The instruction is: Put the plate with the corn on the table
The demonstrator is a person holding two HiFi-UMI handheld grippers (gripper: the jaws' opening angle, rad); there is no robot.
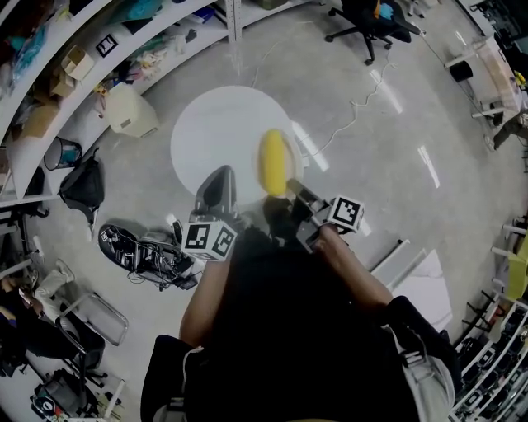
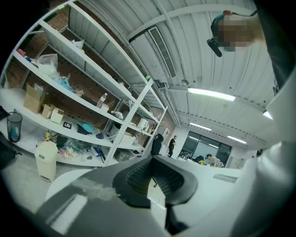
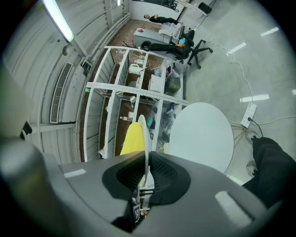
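a roomy lab or workshop floor, part storage and part office. tall white metal shelving (image 2: 115,125) lines one wall, crammed with cardboard boxes (image 2: 32,99), bags and bottles, and one shelf carries a square marker tag (image 1: 106,44). the floor (image 1: 396,148) is bare polished concrete, with a round white table (image 1: 227,132), a wheeled office chair (image 1: 371,21) and a power strip (image 3: 249,113) on a trailing cable. overhead are strip lights (image 2: 210,94) and an air duct (image 2: 162,51) under a ribbed metal ceiling. people (image 2: 212,159) sit at desks far back.

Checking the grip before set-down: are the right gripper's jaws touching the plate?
Touching. The right gripper view shows the right gripper pinching the plate at its rim.
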